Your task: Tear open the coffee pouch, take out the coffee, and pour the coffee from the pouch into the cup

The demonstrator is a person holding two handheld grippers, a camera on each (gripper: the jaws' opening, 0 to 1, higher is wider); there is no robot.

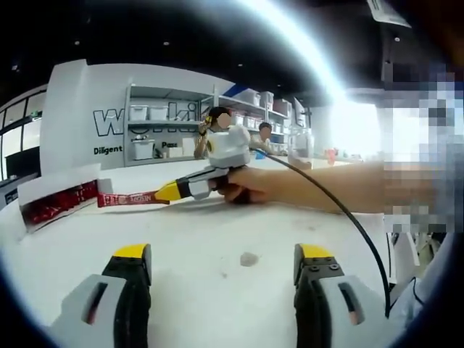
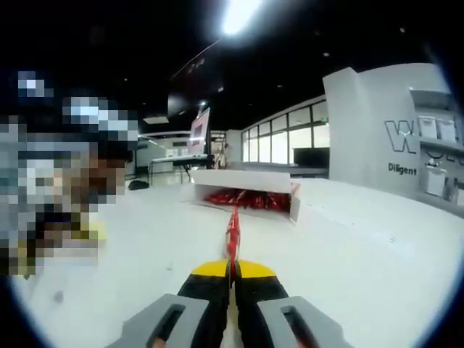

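Observation:
In the left gripper view my right gripper (image 1: 168,192) comes in from the right, held by a hand, and is shut on a long red coffee stick pouch (image 1: 127,198) that points left above the white table. My left gripper (image 1: 223,264) stands open low in that view, nothing between its yellow-tipped fingers. In the right gripper view the right gripper (image 2: 232,270) is shut on the red pouch (image 2: 233,230), which runs straight ahead toward a white box (image 2: 246,190) full of red pouches.
The open white box of red pouches (image 1: 54,201) lies at the left of the white table (image 1: 239,239). A small dark spot (image 1: 249,259) marks the tabletop. People sit by shelves (image 1: 167,123) at the back. A black cable (image 1: 341,206) trails from the right gripper.

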